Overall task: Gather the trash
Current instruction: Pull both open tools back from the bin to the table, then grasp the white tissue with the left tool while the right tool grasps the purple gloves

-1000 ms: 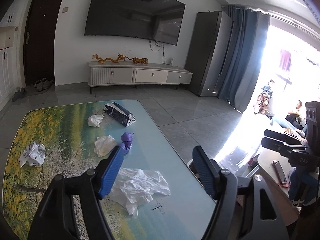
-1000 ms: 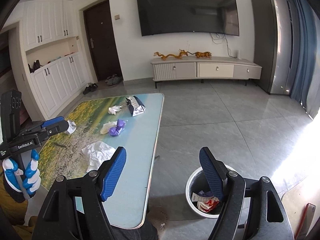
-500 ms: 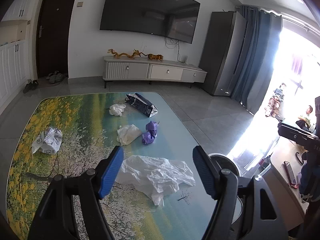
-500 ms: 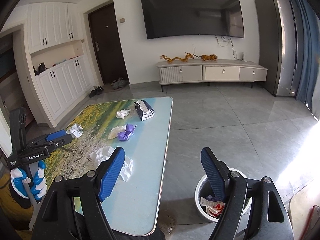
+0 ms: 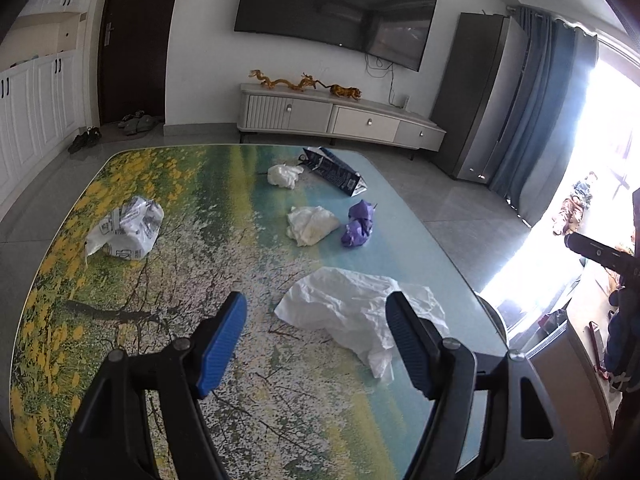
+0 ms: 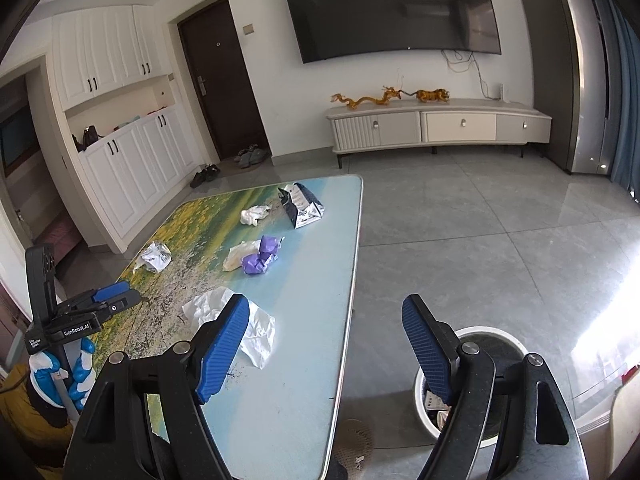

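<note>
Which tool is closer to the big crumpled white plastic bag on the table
Left. The left tool hangs just short of the white plastic bag; the right tool is off past the table edge, above the bin.

Your table held a plastic bag nearest you, tissue wads and a carton behind it; the bin stood right of the table.

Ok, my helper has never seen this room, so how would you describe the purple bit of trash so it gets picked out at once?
Start at the rectangular table with the printed landscape top in front of the wall-mounted black television. Near its right edge, about halfway along, lies the crumpled purple wrapper, just right of a wad of cream tissue. It is the only purple piece; the others are white, or a dark printed bag.
</note>
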